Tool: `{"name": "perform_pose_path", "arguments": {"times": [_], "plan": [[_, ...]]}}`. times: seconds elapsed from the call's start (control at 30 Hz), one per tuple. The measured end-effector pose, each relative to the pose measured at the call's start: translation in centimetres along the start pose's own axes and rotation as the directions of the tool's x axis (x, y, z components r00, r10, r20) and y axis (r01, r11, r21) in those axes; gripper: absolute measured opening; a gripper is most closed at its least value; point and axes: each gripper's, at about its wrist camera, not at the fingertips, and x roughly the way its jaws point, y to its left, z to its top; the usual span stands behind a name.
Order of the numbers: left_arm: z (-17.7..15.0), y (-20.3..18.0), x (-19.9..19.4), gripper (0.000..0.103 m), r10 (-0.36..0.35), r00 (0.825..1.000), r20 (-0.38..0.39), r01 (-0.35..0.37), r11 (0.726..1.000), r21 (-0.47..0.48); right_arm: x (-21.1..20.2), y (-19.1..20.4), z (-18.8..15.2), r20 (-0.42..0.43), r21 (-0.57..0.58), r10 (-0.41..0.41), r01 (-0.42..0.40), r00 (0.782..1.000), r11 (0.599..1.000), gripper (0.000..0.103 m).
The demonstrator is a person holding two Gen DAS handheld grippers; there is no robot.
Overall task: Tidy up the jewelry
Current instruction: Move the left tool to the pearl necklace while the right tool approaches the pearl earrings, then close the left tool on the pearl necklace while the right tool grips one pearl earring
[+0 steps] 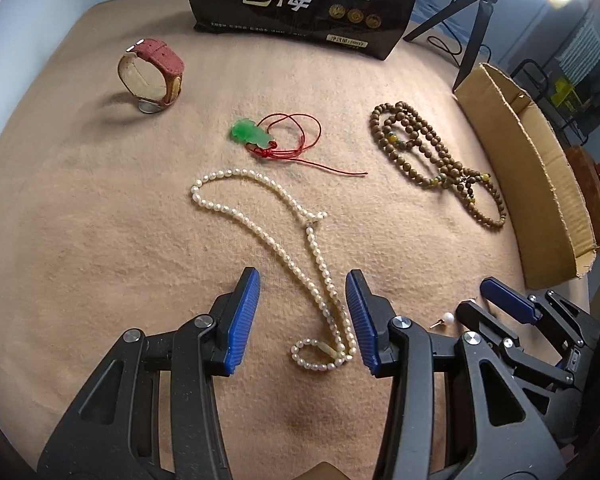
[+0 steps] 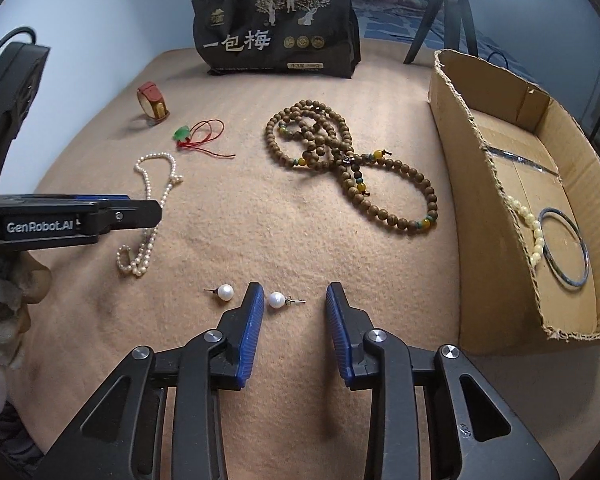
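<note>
You're mid-pickup: right tool (image 2: pixel 295 304) is unclenched around the near white pearl stud earring (image 2: pixel 275 301). Left tool (image 1: pixel 302 312) is unclenched over the white pearl necklace (image 1: pixel 260 208). Next, pinch gently, then move to the right-hand cardboard box (image 2: pixel 480 220).

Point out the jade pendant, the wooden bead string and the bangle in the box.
jade pendant (image 1: pixel 249 133), left wrist view, on the green stone.
wooden bead string (image 2: pixel 342 168), right wrist view, at its crossing.
bangle (image 2: pixel 585 250), right wrist view, on its right rim.
</note>
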Motion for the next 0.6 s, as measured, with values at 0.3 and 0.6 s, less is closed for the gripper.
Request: {"name": "perform_pose_path", "arguments": {"times": [0.3,0.6], "plan": [[0.1,-1.1,1.2,0.034,0.046,0.999,0.004,-0.046,0.997,0.066,0.2,0.7,-0.1,-0.004,-0.057,-0.019,0.019,1.000,0.998,0.016],[0.6,0.9,0.2,0.005,0.035,0.999,0.023,-0.036,0.999,0.014,-0.2,0.3,-0.2,0.001,-0.040,0.009,-0.009,1.000,0.999,0.016]]}}
